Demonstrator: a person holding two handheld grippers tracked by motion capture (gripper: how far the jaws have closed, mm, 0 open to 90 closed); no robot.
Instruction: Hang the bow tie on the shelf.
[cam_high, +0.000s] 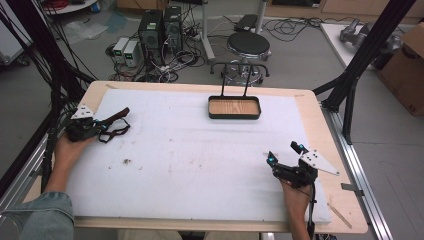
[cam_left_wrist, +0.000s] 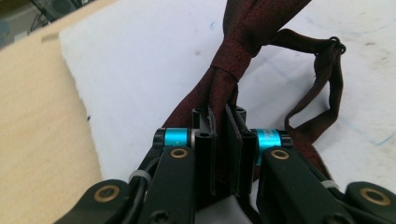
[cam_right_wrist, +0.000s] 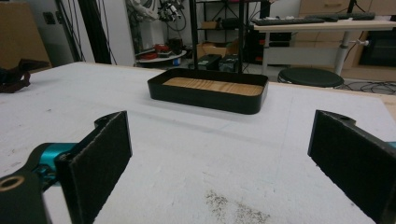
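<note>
A dark red bow tie (cam_high: 114, 123) with its strap lies at the left edge of the white mat (cam_high: 190, 155). My left gripper (cam_high: 97, 126) is shut on one wing of the bow tie (cam_left_wrist: 233, 60); the fabric runs down between the closed jaws of the left gripper (cam_left_wrist: 223, 116). The strap loop (cam_left_wrist: 327, 93) trails off to the side. A black tray (cam_high: 234, 107) with a wooden bottom stands at the far middle of the mat, and the tray (cam_right_wrist: 210, 91) holds nothing. My right gripper (cam_high: 284, 155) rests open at the near right, the right gripper (cam_right_wrist: 219, 154) pointing toward the tray.
The table's wooden rim (cam_high: 320, 130) frames the mat. A small dark stain (cam_high: 126, 161) marks the mat at the near left. Behind the table stand a black stool (cam_high: 248, 45), computer boxes (cam_high: 160, 30) and tangled cables. Black frame posts (cam_high: 365, 55) rise at the right.
</note>
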